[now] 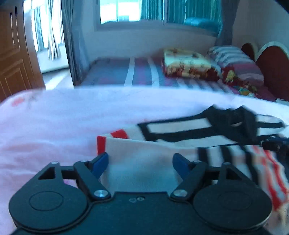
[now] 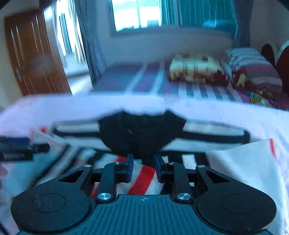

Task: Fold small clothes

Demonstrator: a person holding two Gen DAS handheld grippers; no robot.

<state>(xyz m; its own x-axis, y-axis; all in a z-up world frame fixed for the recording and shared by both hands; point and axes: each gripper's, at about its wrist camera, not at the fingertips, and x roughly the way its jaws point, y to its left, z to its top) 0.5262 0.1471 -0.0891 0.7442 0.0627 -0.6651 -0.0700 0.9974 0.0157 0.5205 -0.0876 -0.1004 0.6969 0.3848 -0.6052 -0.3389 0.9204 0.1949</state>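
Here, item one: a small striped garment (image 1: pixel 189 137), white with black and red bands and a black collar piece (image 2: pixel 142 132), lying spread on a pale pink cover (image 1: pixel 54 123) in the foreground. In the left wrist view one white side panel with a red edge is turned over toward the garment's middle; in the right wrist view a white flap stands folded up at the far right.

Item two: left gripper (image 1: pixel 140 162), black frame with blue fingers (image 1: pixel 100 163) set wide apart, low over the near white panel of the garment. The cloth lies below and between the fingers, and the pads do not press on it.

Item three: right gripper (image 2: pixel 143 170), blue fingers (image 2: pixel 130 169) standing a narrow gap apart, over the red and white stripes just below the black collar piece. Cloth shows in the gap, and no pad is seen pinching it. Its tip also shows at the right edge of the left wrist view.

Item four, surroundings: a bed (image 1: pixel 126 72) with a striped sheet beyond the cover, a folded patterned blanket (image 1: pixel 187 63) and a striped pillow (image 1: pixel 236 59) on it, a curtained window (image 1: pixel 131 10) behind, and a brown wooden door (image 2: pixel 34 54) at the left. Both views are blurred.
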